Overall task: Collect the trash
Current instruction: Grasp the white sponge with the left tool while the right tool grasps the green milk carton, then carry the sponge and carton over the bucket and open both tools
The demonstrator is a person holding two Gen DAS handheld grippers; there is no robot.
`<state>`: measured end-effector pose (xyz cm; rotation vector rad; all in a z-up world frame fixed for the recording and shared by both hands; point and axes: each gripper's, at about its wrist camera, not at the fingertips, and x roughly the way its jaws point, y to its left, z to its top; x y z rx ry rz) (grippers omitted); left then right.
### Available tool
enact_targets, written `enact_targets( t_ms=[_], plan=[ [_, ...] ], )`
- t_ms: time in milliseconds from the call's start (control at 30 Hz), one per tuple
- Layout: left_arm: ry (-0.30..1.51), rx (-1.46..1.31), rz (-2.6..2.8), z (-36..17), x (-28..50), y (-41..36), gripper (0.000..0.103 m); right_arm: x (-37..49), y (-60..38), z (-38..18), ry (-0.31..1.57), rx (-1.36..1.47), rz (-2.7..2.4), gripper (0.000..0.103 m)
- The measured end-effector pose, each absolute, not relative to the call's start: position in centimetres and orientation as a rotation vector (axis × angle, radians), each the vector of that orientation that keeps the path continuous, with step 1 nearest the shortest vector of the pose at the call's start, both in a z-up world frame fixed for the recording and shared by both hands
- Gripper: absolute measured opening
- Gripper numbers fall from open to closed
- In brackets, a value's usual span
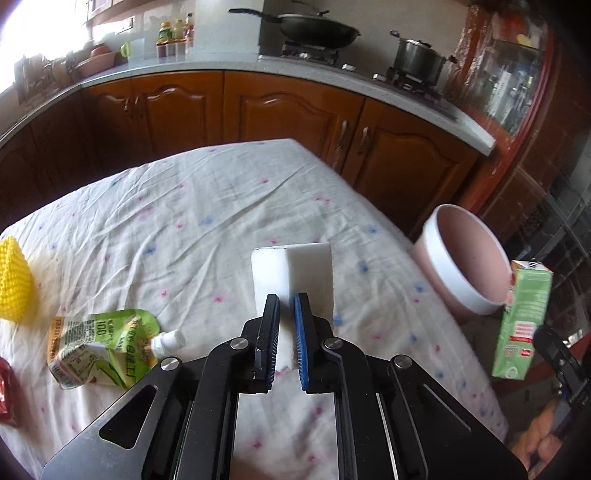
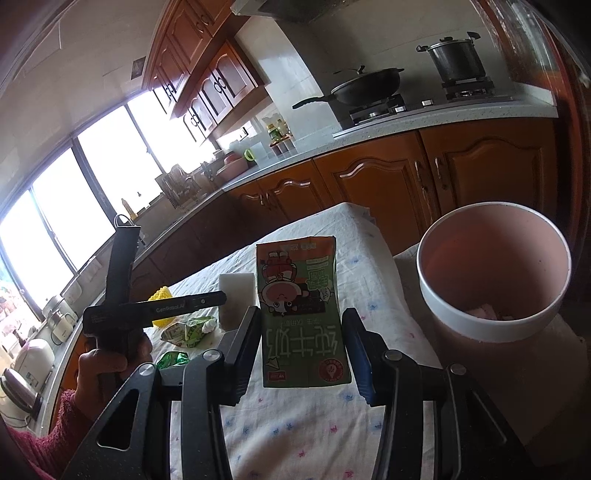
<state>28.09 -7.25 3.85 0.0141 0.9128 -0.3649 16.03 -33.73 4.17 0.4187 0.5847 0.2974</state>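
My left gripper [image 1: 286,301] is shut on a white foam block [image 1: 295,271], held above the cloth-covered table [image 1: 207,206]; the block also shows in the right wrist view [image 2: 236,291]. My right gripper [image 2: 301,321] is shut on a green milk carton [image 2: 301,314], held upside down just left of the pink trash bin [image 2: 495,273]. In the left wrist view the carton [image 1: 522,317] hangs right of the bin [image 1: 461,266]. A crumpled green drink pouch [image 1: 99,347] with a white cap lies on the cloth at the left.
A yellow knitted item [image 1: 13,284] and a red wrapper [image 1: 7,395] lie at the table's left edge. A small green wrapper [image 2: 171,360] lies near the pouch [image 2: 186,330]. Behind are wooden cabinets [image 1: 288,110], a counter with a wok [image 1: 317,27] and a pot [image 1: 419,57].
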Motion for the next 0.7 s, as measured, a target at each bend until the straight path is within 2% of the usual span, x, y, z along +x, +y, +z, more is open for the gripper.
enact_targets(
  t_ms=[700],
  plan=[
    [0.882,0.001,-0.562,6.3,25.2,-15.5,0.008,14.1,-39.8,4.5,0.548,0.444,0.156,0.046]
  ],
)
